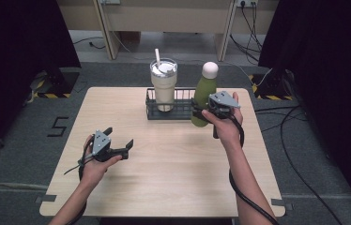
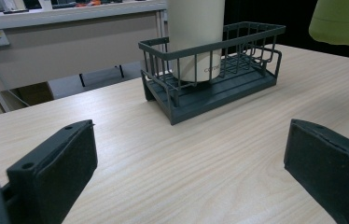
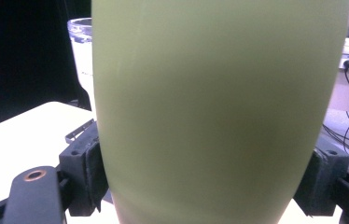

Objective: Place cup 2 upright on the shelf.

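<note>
**Green bottle held just off the rack**

The right tool [image 1: 205,108] is clenched on the green bottle [image 1: 204,96], lifted at centre-right of the frame beside the wire rack [image 1: 157,113] holding a tumbler [image 1: 164,84]. The left tool [image 1: 119,138] waits released over the desk [image 1: 173,168]. The smooth, rounded bottle could slip, or clip the rack's rim and tip.
</note>
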